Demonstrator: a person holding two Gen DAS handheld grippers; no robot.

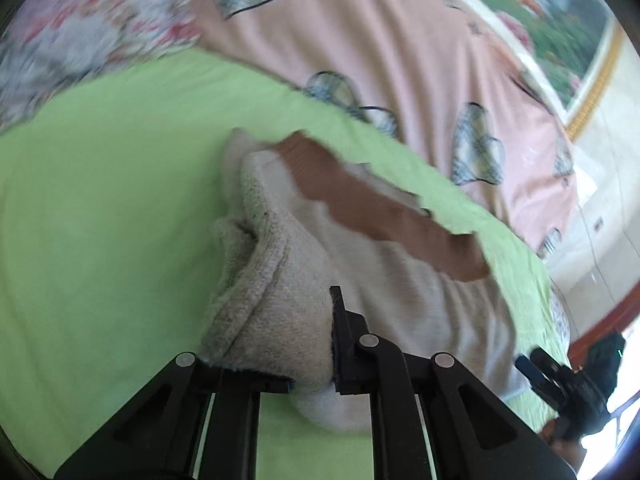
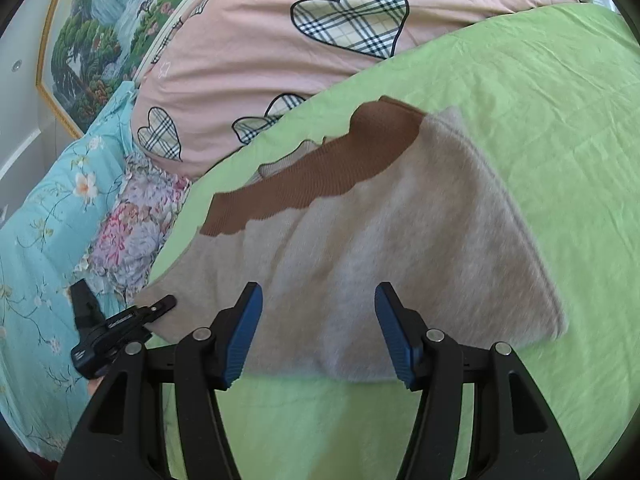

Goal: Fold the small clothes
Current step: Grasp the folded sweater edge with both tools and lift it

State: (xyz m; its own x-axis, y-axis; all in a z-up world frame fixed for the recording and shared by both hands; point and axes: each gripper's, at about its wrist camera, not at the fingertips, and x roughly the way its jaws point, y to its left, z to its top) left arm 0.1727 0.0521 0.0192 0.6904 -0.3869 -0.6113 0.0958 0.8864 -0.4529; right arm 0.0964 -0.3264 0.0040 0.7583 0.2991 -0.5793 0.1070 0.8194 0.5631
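A small beige knit garment (image 2: 380, 240) with a brown ribbed band (image 2: 320, 176) lies on a light green sheet (image 2: 540, 120). In the left wrist view the garment (image 1: 304, 272) fills the space between my left gripper's (image 1: 308, 344) fingers, with cloth bunched and lifted there. My right gripper (image 2: 318, 332) is open with blue pads (image 2: 248, 332), hovering over the garment's near edge and holding nothing. The left gripper also shows in the right wrist view (image 2: 120, 324) at the garment's left corner. The right gripper shows in the left wrist view (image 1: 560, 384) at the far right.
A pink quilt with plaid hearts (image 2: 320, 40) lies beyond the green sheet. A floral pillow (image 2: 132, 224) and a turquoise floral cover (image 2: 44, 240) lie at the left. A framed landscape picture (image 2: 100, 28) hangs on the wall.
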